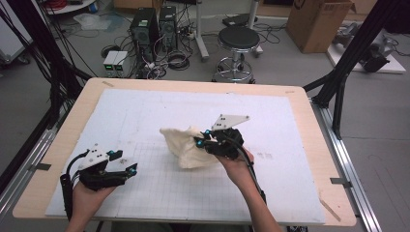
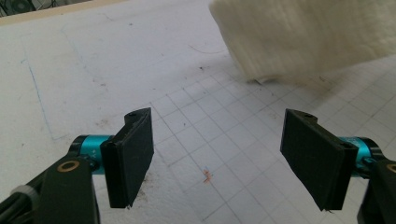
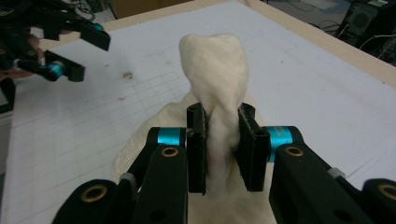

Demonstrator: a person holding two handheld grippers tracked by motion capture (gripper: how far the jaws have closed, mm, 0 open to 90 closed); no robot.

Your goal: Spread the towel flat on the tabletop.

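Cloth: a cream-white towel [image 1: 186,147] of soft, nubbly weave is lying bunched in a loose heap near the middle of the white board [image 1: 145,111], partly on its ruled grid.
Right gripper: the right gripper [image 3: 222,147] is pinching a raised fold of the towel between its flat black pads, the jaws nearly together with the fabric squeezed between them; the fold is standing up above the pads like a rounded peak.
Left gripper: the left gripper [image 2: 219,154] is hovering low over the grid with its jaws spread wide and nothing between them, well apart from the towel.
Board: a matt white sheet, scuffed and speckled, is carrying a faint pencilled grid of small squares on its near half; it is lying on a pale wooden table [image 1: 319,145] with rounded corners.
Gripper build: black arms, brass-coloured pivot rings and turquoise metal collars are showing behind rectangular black pads.
Left gripper view: a small orange-red mark [image 2: 207,174] on the grid and the towel's ribbed texture are showing close up.
Right gripper view: the left gripper is showing at the upper left, jaws apart.
High view: a round black stool [image 1: 238,41], two dark computer towers [image 1: 154,29] and a cardboard box [image 1: 316,21] are standing on the grey floor beyond the table.
Writing: none is readable.
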